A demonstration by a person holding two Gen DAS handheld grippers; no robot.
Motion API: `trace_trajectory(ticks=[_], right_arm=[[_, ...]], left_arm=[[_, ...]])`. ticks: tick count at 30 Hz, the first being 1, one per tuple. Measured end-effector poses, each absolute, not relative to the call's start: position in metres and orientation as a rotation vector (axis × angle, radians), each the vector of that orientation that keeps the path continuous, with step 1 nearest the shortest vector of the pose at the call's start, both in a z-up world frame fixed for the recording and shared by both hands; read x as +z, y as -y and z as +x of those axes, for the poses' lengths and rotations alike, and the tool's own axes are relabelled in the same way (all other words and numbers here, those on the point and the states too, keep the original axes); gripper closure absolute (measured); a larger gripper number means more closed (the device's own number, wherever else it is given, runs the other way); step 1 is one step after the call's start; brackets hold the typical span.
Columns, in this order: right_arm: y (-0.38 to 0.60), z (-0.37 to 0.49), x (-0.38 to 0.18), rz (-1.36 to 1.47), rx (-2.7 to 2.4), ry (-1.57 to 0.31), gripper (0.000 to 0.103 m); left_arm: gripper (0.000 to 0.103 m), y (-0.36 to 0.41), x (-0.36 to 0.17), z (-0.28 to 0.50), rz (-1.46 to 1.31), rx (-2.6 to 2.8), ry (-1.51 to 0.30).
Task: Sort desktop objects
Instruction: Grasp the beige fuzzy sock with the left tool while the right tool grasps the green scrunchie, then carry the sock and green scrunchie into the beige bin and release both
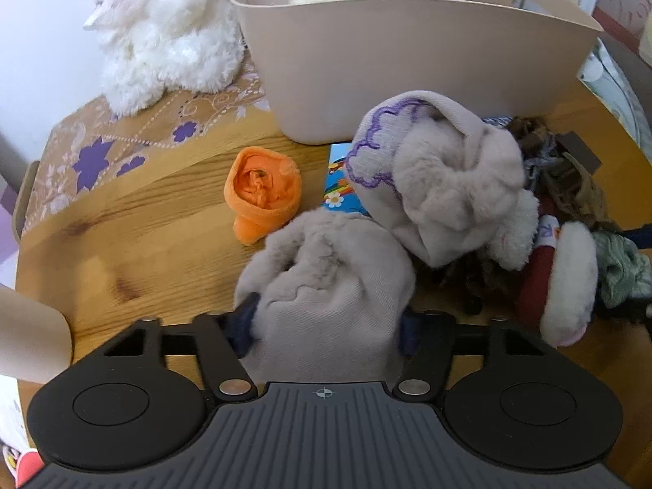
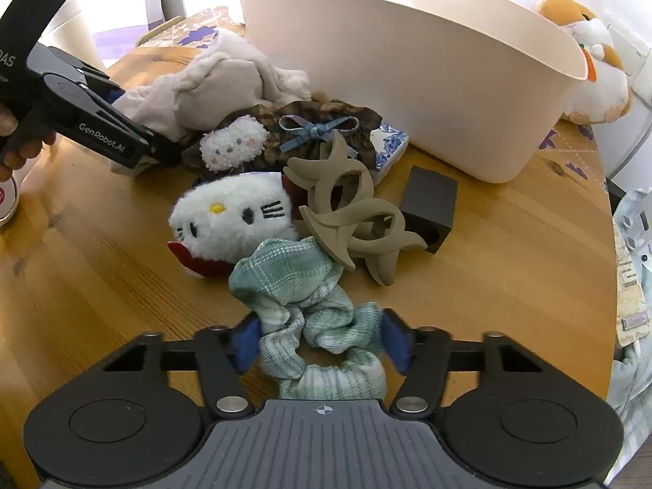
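Observation:
My left gripper (image 1: 326, 326) has its blue pads pressed on a beige fleece-lined mitten (image 1: 326, 285) low over the wooden table (image 1: 134, 244). A second beige mitten (image 1: 444, 187) lies just beyond, and an orange rolled sock (image 1: 263, 195) lies to the left. My right gripper (image 2: 322, 340) stands around a green plaid scrunchie (image 2: 301, 305), the pads touching its sides. Beyond it lie a white cat plush (image 2: 232, 220), two tan hair claws (image 2: 350, 212) and a brown scrunchie with a blue bow (image 2: 318, 126). The left gripper also shows in the right wrist view (image 2: 159, 150), on the beige mittens (image 2: 212, 85).
A large beige tub (image 1: 407, 61) with cloth inside stands at the back of the table, also in the right wrist view (image 2: 407, 65). A fluffy white plush (image 1: 167, 32) sits back left. A dark block (image 2: 428, 208) and a blue patterned box (image 2: 391, 142) lie near the tub.

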State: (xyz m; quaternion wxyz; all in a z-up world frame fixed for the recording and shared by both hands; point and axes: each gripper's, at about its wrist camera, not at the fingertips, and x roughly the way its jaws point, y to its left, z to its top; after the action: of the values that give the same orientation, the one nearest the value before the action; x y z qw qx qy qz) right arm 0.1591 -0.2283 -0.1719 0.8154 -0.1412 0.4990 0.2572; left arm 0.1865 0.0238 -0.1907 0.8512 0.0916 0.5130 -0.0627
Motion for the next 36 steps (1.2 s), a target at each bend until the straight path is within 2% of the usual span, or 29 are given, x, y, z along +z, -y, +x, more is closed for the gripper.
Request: trace_trajectory(ticks=[2,7,22,36], right_arm=[[0.23,0.157,-0.171,-0.301,0.546,-1.068,0.059],[0.237,0.147,-0.166,-0.29,0.545,-1.067,0.065],[0.272,0.15,-0.12,-0.189,0.483,-0.96,0.066],[0.313,0.21,-0.074,-0.189,0.376,-0.816,0.065]], left_arm=[[0.05,-0.025,-0.189,0.183,0.185,-0.145,-1.077],[0.054,-0.027,-0.179,0.167,0.133,-0.147,-1.071],[0.054,-0.033,-0.122,0.136,0.022,-0.145,-0.966],[0.054,-0.033,-0.058,0.181,-0.006,-0.136,-0.816]])
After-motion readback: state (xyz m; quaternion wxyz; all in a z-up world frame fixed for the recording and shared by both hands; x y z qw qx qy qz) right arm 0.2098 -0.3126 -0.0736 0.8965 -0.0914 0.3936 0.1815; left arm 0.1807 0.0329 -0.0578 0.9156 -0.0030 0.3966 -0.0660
